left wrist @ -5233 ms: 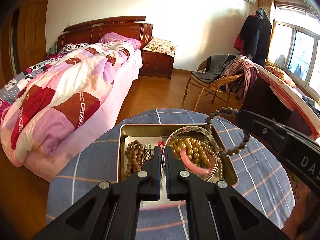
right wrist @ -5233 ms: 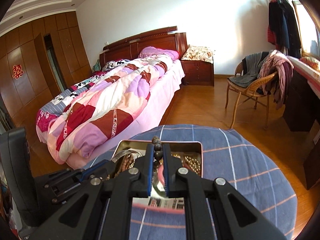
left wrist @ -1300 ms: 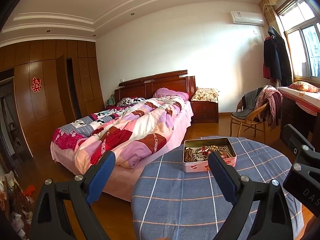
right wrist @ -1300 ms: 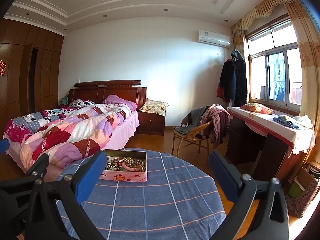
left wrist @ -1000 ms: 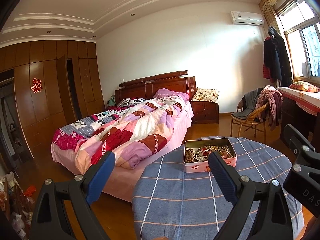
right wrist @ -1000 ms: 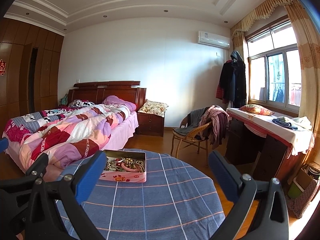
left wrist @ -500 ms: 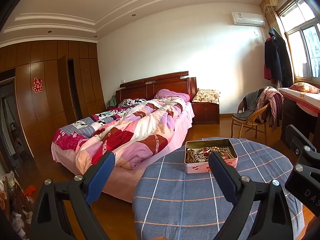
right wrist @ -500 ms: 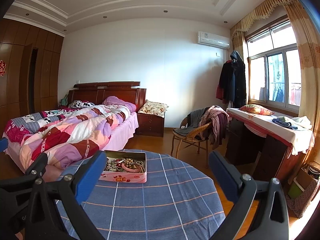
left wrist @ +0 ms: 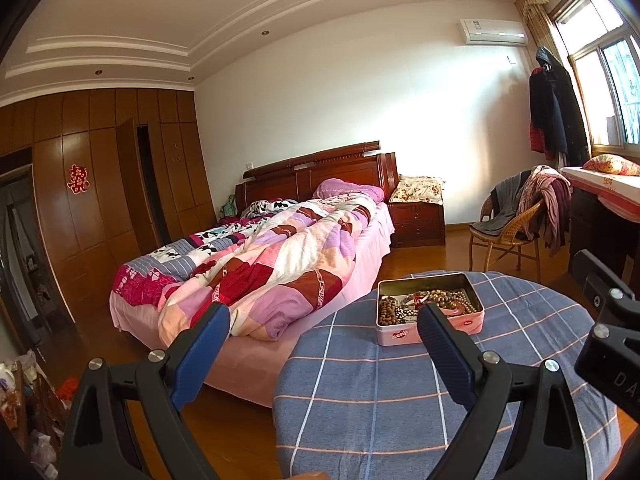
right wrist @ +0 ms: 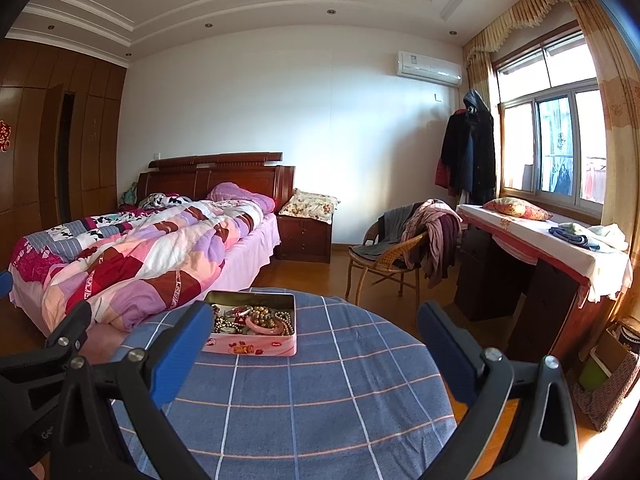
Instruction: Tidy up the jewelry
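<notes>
Round table (left wrist: 400,400) under a blue checked tablecloth (right wrist: 320,400). Pink tin box (right wrist: 256,344), lid off, sits near the table's far edge on the bed side. It is heaped with jewelry: a pink bangle (right wrist: 267,326), gold and pearl-like bead strands (right wrist: 269,313), brown wooden beads (left wrist: 389,311) at the box's left end. Cloth around the box is bare.

Left gripper (left wrist: 322,326): fingers spread wide, nothing between them, held back from the table's near edge. Its right blue pad (left wrist: 444,352) overlaps the near wall of the box in the left wrist view, but is well short of it. Right gripper (right wrist: 314,330): also spread wide and empty, over the near side of the table, box well ahead to its left.

Surroundings: bed (left wrist: 280,248) with a patchwork quilt just beyond the table's left edge, dark wood headboard, nightstand (right wrist: 304,236) with a floral cushion. Wicker chair (right wrist: 384,264) draped with clothes past the far edge. Nothing stands between either gripper and the box.

View differences: the left wrist view alone shows the wardrobe wall with a red paper character (left wrist: 78,179) and clutter on the floor at lower left; the right gripper's black body intrudes at its right edge. The right wrist view alone shows the window (right wrist: 552,148), curtains, a cloth-covered desk (right wrist: 560,248) with folded items, and the box's decorated front.
</notes>
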### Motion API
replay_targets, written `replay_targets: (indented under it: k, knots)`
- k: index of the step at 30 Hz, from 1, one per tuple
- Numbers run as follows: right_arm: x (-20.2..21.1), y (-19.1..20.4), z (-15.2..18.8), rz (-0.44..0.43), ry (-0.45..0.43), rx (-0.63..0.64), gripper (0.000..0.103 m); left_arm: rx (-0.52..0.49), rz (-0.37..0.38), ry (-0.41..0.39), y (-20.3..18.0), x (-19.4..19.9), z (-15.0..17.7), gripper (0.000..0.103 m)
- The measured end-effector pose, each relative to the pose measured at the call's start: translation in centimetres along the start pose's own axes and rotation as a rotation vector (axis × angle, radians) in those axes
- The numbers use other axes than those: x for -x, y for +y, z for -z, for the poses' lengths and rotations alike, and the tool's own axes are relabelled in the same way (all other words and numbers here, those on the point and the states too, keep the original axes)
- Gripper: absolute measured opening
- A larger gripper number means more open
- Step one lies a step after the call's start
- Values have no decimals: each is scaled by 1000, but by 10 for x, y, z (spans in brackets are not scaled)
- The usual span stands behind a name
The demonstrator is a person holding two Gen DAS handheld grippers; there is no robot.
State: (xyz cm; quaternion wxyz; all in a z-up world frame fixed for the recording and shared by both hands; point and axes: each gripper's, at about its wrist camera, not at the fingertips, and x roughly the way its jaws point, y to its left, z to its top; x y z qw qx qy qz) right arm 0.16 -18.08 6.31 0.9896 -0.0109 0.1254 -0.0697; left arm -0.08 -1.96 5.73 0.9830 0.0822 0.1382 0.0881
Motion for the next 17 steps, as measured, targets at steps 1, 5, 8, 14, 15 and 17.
replay_targets:
  k: [1,5,8,14,15,17]
  knots:
    - [0,-1,0,0,1,-2,103,-3,-2,1,0,-1,0,94]
    - [0,-1,1,3,5,0,103,4,-7,21,1,-5,2,94]
    - [0,-1,1,3,9,-3,103,22,5,31,4,-6,2,94]
    - [-4,1,2,0,19,-3,103,46,31,46,5,-8,4,95]
    - [-4,1,1,0,20,-3,103,39,26,47,4,-9,5,95]
    - [-5,2,1,2,20,-2,103,25,18,52,2,-11,6,94]
